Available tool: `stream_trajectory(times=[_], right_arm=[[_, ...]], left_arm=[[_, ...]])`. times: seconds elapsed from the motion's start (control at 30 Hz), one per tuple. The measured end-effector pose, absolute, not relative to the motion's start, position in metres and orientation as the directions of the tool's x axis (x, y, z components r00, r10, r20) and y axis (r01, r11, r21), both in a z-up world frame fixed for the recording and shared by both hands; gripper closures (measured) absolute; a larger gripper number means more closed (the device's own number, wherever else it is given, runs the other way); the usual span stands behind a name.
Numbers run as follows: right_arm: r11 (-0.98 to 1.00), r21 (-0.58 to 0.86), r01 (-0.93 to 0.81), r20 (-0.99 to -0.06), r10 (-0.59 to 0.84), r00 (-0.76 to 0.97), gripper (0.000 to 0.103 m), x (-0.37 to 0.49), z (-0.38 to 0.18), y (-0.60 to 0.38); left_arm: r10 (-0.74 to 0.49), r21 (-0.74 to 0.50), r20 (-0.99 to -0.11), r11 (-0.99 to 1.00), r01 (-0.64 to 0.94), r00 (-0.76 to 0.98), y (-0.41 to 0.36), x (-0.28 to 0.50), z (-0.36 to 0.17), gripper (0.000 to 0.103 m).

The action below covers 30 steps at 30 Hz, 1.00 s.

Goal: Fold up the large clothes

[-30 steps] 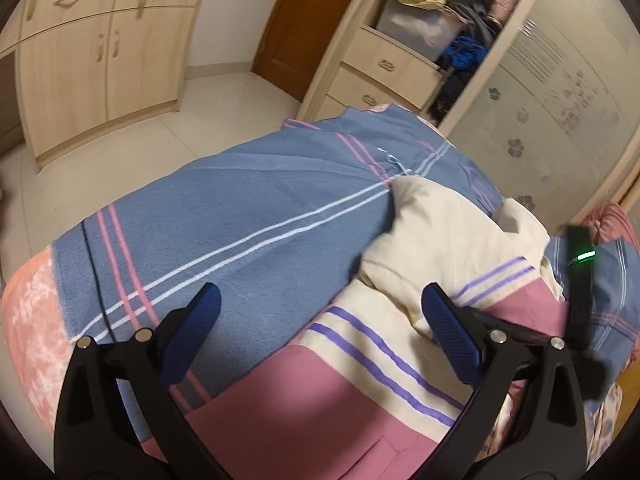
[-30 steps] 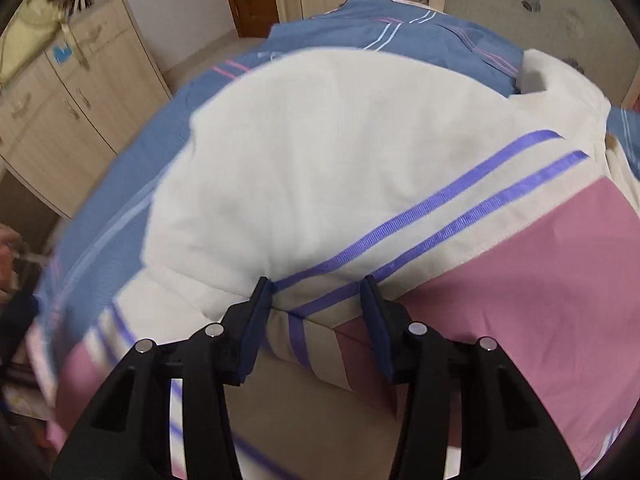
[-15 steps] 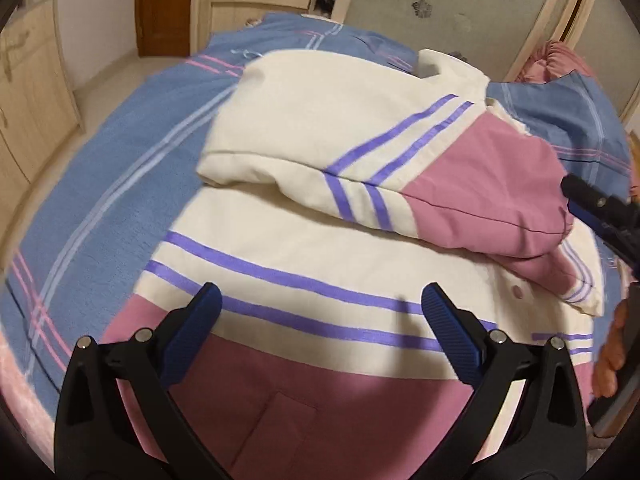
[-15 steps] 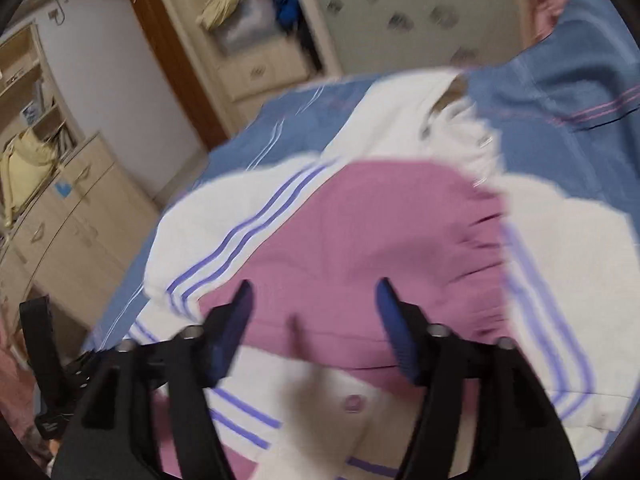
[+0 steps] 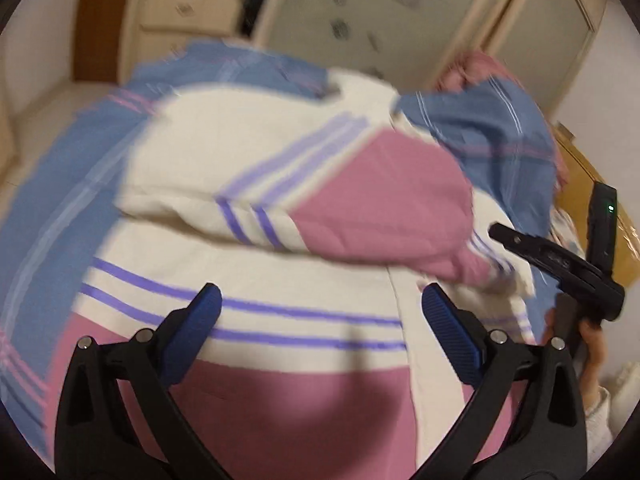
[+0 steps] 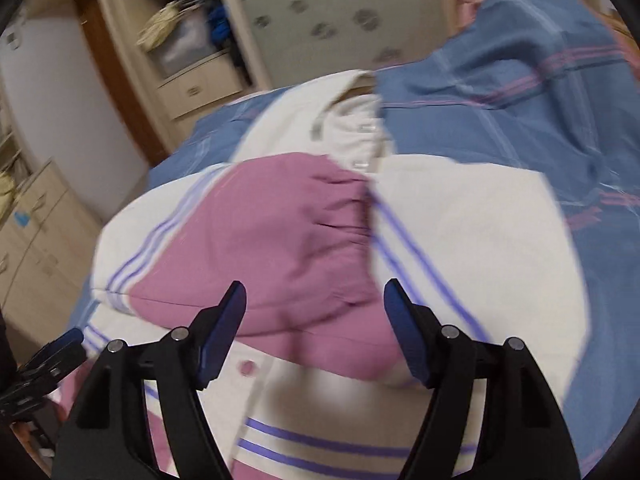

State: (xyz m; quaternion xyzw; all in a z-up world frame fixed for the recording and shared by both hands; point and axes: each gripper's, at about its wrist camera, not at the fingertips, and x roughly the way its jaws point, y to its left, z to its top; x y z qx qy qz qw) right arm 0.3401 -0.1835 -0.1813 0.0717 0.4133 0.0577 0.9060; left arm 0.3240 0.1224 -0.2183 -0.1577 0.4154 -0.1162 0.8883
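Two cameras look across a bed whose blue cover [image 5: 68, 184] carries thin pink and white stripes; both pictures are smeared by motion. At the far left of the right wrist view stands a pale wooden cabinet [image 6: 36, 248] against a white wall [image 6: 48, 112], with a brown door [image 6: 116, 80] beyond it. Next along is an open wardrobe with drawers [image 6: 196, 88] and clothes piled on its shelf, then a frosted sliding panel [image 6: 332, 4] printed with small dark flowers.

On the bed cover lies the jacket [image 5: 256, 148], cream and pink with purple stripes, front upward, reaching from the near edge of the bed towards the wardrobe. One pink-ended sleeve [image 6: 280, 248] is folded across its chest, the gathered cuff resting near the middle of the body. The collar [image 6: 352, 120] points towards the wardrobe.

The left gripper [image 5: 320, 328] hangs above the jacket's lower half, over the purple stripes, its blue-padded jaws spread wide with nothing between them. The right gripper [image 6: 314, 332] hovers over the folded sleeve, jaws also wide apart and holding nothing. In the left wrist view that same right gripper [image 5: 556, 264] shows at the right edge, near the sleeve's cuff, with the person's hand [image 5: 592, 348] around its handle. Behind it, a rumpled part of the blue cover rises, with a pink pillow [image 5: 480, 72] past it.
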Motion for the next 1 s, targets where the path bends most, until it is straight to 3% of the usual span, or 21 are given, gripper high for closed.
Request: stream_trajectory(times=[0.1, 0.2, 0.3, 0.37, 0.43, 0.5, 0.57, 0.67, 0.73, 0.77, 0.87, 1.0], right_arm=[[0.997, 0.05, -0.052, -0.886, 0.068, 0.458, 0.029, 0.366, -0.247, -0.192], [0.985, -0.075, -0.156, -0.878, 0.009, 0.478, 0.025, 0.361, -0.234, -0.167], [0.979, 0.09, -0.181, -0.768, 0.184, 0.613, 0.025, 0.351, -0.174, -0.169], [0.966, 0.164, -0.201, -0.699, 0.258, 0.667, 0.011, 0.36, -0.143, -0.169], [0.948, 0.218, -0.23, -0.677, 0.317, 0.664, 0.004, 0.389, -0.122, -0.159], [0.927, 0.265, -0.264, -0.696, 0.374, 0.613, 0.003, 0.441, -0.115, -0.148], [0.945, 0.213, -0.249, -0.742, 0.322, 0.588, 0.003, 0.486, -0.11, -0.124], [0.989, -0.019, -0.148, -0.798, 0.075, 0.598, 0.002, 0.576, -0.122, -0.101], [0.993, -0.087, -0.075, -0.837, -0.032, 0.546, 0.002, 0.625, -0.138, -0.096], [0.997, -0.06, -0.041, -0.855, -0.03, 0.519, 0.002, 0.644, -0.147, -0.1], [0.98, 0.194, 0.055, -0.873, 0.147, 0.465, 0.002, 0.678, -0.179, -0.115], [0.966, 0.226, 0.125, -0.894, 0.154, 0.421, 0.002, 0.692, -0.22, -0.117]], left_arm=[[-0.243, -0.288, -0.831, 0.958, -0.013, 0.501, 0.11, 0.35, -0.257, 0.002], [-0.179, -0.208, -0.831, 0.978, 0.004, 0.527, 0.099, 0.349, -0.251, 0.002], [-0.18, -0.222, -0.818, 0.975, -0.011, 0.547, 0.103, 0.346, -0.246, 0.002], [-0.195, -0.265, -0.806, 0.963, -0.047, 0.558, 0.113, 0.348, -0.245, 0.002], [-0.21, -0.308, -0.8, 0.948, -0.083, 0.562, 0.121, 0.353, -0.244, 0.002], [-0.201, -0.304, -0.8, 0.948, -0.093, 0.566, 0.114, 0.343, -0.244, 0.002], [-0.178, -0.273, -0.808, 0.958, -0.09, 0.562, 0.108, 0.343, -0.248, 0.002], [-0.126, -0.215, -0.82, 0.972, -0.097, 0.558, 0.099, 0.341, -0.253, 0.002], [-0.087, -0.161, -0.83, 0.983, -0.088, 0.551, 0.089, 0.345, -0.256, 0.002], [-0.07, -0.138, -0.833, 0.987, -0.084, 0.549, 0.086, 0.347, -0.258, 0.002], [-0.04, -0.112, -0.833, 0.989, -0.098, 0.552, 0.085, 0.349, -0.261, 0.002], [0.006, -0.07, -0.832, 0.991, -0.116, 0.554, 0.08, 0.353, -0.262, 0.002]])
